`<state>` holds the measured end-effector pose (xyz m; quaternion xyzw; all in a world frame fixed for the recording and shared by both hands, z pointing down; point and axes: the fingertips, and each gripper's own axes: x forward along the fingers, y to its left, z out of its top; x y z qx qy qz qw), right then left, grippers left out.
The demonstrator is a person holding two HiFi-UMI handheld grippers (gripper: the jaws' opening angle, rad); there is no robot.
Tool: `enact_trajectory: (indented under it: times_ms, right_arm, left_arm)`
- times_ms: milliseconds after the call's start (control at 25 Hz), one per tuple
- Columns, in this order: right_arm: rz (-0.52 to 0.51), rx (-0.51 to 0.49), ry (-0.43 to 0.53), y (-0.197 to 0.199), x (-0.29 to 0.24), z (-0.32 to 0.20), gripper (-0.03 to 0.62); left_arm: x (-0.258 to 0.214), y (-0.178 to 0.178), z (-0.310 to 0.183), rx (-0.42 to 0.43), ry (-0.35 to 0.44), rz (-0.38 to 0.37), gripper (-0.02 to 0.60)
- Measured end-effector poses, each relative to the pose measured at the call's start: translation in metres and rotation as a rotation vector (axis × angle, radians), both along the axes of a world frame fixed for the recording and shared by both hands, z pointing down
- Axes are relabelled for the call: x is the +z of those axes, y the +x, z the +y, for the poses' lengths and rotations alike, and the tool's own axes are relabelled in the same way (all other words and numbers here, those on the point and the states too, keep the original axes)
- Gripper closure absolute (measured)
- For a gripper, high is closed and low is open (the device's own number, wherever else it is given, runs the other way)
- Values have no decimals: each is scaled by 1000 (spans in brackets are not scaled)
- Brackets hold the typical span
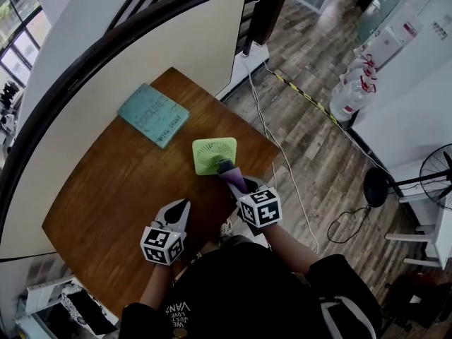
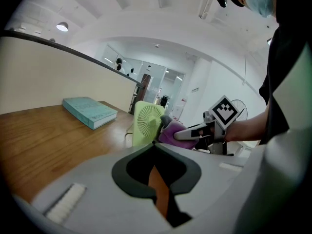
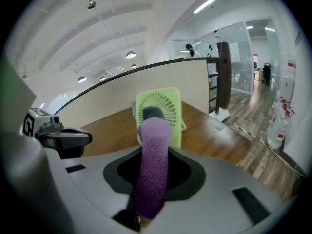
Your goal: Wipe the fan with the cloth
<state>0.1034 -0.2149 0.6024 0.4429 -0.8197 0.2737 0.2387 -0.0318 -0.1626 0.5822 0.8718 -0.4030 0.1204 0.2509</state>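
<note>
A small light-green fan (image 1: 214,155) stands upright near the right edge of the brown table (image 1: 106,189). My right gripper (image 1: 235,181) is shut on a purple cloth (image 1: 233,176), whose grey-tipped end presses on the fan's front grille (image 3: 160,112). In the right gripper view the cloth (image 3: 152,165) runs out between the jaws and hides the fan's centre. My left gripper (image 1: 176,209) hovers over the table, to the left and nearer me, shut with nothing in it. From the left gripper view the fan (image 2: 147,122) and cloth (image 2: 169,130) lie ahead beyond the closed jaw tips (image 2: 154,144).
A teal book (image 1: 154,115) lies flat on the table's far left. A cream partition (image 1: 106,83) with a dark rail borders the table's far side. On the wooden floor to the right run a white cable (image 1: 284,157), water bottles (image 1: 353,94) and a standing fan (image 1: 438,171).
</note>
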Motion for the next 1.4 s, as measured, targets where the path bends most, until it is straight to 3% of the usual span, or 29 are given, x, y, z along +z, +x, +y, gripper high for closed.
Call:
enact_trajectory:
  times_ms: [320, 560, 800, 1400]
  right_arm:
    - [-34, -195, -41, -85, 18, 7, 496]
    - [13, -242, -70, -104, 39, -7, 496]
    - [30, -201, -86, -86, 48, -18, 496]
    - [82, 20, -114, 15, 54, -13, 496]
  left_arm:
    - [-3, -26, 9, -85, 1, -19, 569]
    - [0, -42, 16, -148, -17, -24, 570]
    - [1, -39, 10, -158, -19, -13, 570]
    - [0, -4, -11, -37, -5, 11, 571]
